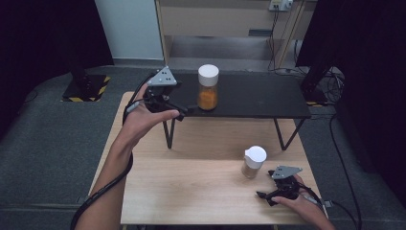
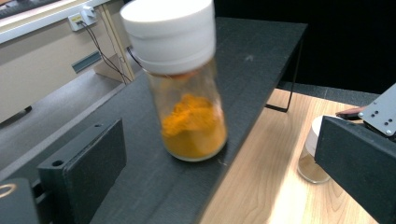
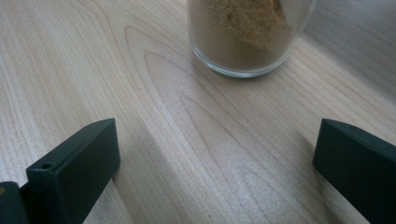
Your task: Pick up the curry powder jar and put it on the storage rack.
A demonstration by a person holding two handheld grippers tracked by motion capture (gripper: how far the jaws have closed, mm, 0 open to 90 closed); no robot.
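A glass jar of orange powder [image 1: 208, 88] with a white lid stands upright on the black shelf [image 1: 253, 98], near its left end. My left gripper [image 1: 182, 108] hovers at that end, open, its tips just left of the jar and apart from it. In the left gripper view the orange jar [image 2: 191, 116] stands ahead of the wide-spread jaws of the left gripper [image 2: 217, 140]. A smaller jar of brown powder [image 1: 252, 163] sits on the wooden table [image 1: 191, 191]. My right gripper [image 1: 266, 185] rests open beside it, and the brown jar [image 3: 247, 37] is ahead of the right gripper [image 3: 217, 135].
The shelf stands on thin black legs [image 1: 168, 134] over the table's far half. A stand with a striped base [image 1: 86, 88] is on the floor at the left. Cables [image 1: 335, 143] run along the floor at the right. A wooden cabinet [image 1: 215, 19] is behind.
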